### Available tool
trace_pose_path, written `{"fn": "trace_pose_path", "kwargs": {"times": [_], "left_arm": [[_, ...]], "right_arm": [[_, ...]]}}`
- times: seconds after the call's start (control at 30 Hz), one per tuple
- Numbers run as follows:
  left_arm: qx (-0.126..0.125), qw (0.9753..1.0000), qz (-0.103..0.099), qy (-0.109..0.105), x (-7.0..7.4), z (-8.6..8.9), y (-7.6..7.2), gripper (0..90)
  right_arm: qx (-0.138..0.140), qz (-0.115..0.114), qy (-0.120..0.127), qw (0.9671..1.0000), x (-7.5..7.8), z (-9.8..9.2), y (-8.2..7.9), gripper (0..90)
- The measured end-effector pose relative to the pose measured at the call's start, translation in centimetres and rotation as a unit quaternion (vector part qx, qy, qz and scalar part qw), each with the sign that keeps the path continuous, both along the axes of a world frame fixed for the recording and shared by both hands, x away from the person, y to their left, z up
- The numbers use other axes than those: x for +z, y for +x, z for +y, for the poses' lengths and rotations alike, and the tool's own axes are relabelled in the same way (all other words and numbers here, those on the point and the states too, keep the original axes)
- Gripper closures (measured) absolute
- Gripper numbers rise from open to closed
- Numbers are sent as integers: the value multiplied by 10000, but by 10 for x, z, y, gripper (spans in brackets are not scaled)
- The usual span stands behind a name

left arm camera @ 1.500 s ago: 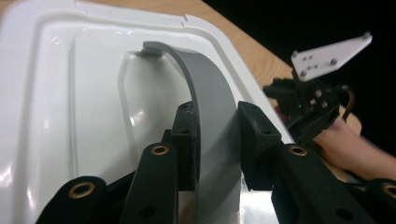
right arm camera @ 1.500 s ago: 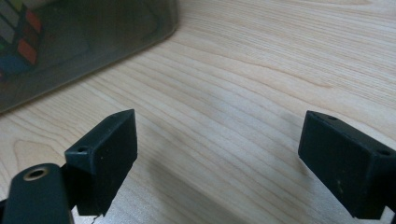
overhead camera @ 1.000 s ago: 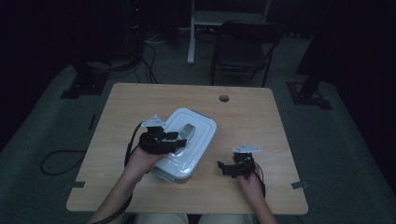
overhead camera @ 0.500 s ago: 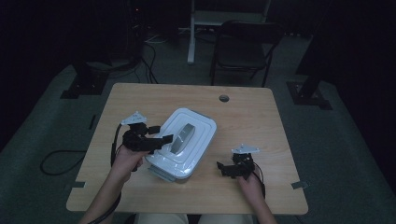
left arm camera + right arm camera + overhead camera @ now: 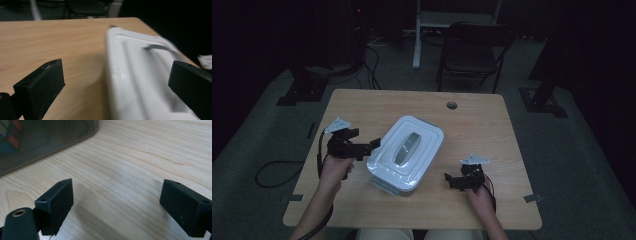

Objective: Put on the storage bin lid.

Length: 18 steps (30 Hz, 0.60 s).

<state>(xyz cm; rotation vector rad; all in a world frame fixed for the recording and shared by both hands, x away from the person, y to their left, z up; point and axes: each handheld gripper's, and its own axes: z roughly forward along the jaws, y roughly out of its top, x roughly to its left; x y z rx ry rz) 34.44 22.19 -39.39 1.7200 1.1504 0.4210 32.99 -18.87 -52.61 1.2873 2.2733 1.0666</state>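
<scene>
A white lidded storage box point(image 5: 406, 152) with a grey handle point(image 5: 407, 147) on its lid sits in the middle of the wooden table point(image 5: 472, 120). My left gripper point(image 5: 373, 145) is open just to the left of the box, its jaws pointing at the lid's edge; in the left gripper view the white lid point(image 5: 140, 75) runs up between the two wide-apart jaws point(image 5: 117, 85). My right gripper point(image 5: 452, 181) is open near the front right, low over bare wood point(image 5: 120, 202). The box's translucent wall point(image 5: 47, 140) shows a colourful cube point(image 5: 10, 135) inside.
A round cable hole point(image 5: 452, 105) is in the table's far edge. A dark chair point(image 5: 474, 50) and a white desk leg point(image 5: 417, 35) stand beyond the table. Cables lie on the floor at the left point(image 5: 274, 172). The room around is dark.
My left gripper has pulled back off the box lid to the left and now sits beside the box. The right gripper has stayed put.
</scene>
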Motion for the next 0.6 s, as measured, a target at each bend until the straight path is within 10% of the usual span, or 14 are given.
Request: {"fn": "trace_pose_path", "kwargs": {"times": [0.23,0.6], "left_arm": [[435,9985,-209,263,-26,15,13,13],[510,9973,329,425,-81,20,36,12]], "right_arm": [[-2,8,63,10000,1,-1,0,117],[-3,-41,299,9995,5,0,-1,131]]}}
